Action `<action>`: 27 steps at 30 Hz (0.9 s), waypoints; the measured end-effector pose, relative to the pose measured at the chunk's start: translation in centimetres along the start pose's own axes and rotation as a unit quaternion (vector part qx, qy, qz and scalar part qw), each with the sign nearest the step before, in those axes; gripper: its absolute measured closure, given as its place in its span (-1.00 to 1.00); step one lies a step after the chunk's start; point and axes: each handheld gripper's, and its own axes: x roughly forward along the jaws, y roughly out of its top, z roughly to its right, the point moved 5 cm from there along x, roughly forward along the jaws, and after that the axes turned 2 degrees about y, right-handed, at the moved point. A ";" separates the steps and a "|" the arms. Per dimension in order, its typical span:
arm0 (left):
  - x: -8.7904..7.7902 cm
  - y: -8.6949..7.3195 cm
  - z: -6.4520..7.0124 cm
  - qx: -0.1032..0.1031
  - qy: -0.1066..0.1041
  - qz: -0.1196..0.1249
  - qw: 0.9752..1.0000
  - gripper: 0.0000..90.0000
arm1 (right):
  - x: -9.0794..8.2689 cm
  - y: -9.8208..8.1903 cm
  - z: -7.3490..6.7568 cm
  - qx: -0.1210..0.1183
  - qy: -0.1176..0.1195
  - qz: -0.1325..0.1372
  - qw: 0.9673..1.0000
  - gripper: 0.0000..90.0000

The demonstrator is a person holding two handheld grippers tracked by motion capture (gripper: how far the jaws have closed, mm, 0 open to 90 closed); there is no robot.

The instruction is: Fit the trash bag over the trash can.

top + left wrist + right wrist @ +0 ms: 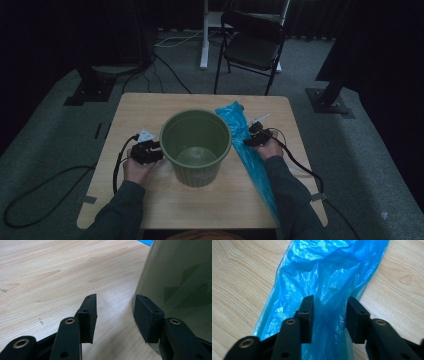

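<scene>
Right gripper (253,135) hangs over the blue plastic bag (248,150), its jaws standing apart with a ridge of the film rising between them; the pads (308,315) do not yet press it. Left gripper (150,152) waits at the left side of the green bin (196,145), jaws also apart, one pad (147,315) right against the bin's wall and the other over bare wood, so nothing is held.

By size, the wooden table (150,107) comes first, one of it. One bin stands upright at its middle, empty, mouth up; it looks like stiff, light plastic that could slide if nudged, so steadying it at the wall or rim seems sensible. One bag lies flat and long just right of the bin, reaching from the far edge to the near edge. It should be thin, limp and slippery, best pinched at a raised fold near its end. Two grippers complete the count.
</scene>
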 end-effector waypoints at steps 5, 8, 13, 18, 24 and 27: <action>-0.1 0.1 0.1 0.001 -0.001 0.003 1.000 0.17 | 0.0 0.0 0.1 0.000 -0.001 0.001 1.000 0.62; -0.1 0.1 0.1 0.002 0.000 0.004 1.000 0.16 | -0.1 0.0 0.1 -0.001 -0.002 0.002 1.000 0.75; 0.0 0.1 0.1 0.004 0.000 0.001 1.000 0.16 | -0.1 -0.1 0.2 0.004 -0.001 0.002 1.000 0.92; 0.1 0.1 0.2 0.006 0.000 0.000 1.000 0.15 | -0.1 -0.2 0.4 0.009 0.007 0.008 1.000 0.98; 0.0 0.1 0.1 0.007 0.001 0.001 1.000 0.15 | -0.1 -0.3 0.4 0.005 0.005 0.014 1.000 0.99; 0.0 0.1 0.2 0.007 0.001 0.001 1.000 0.15 | -0.2 -0.4 0.4 0.001 0.003 0.014 1.000 0.99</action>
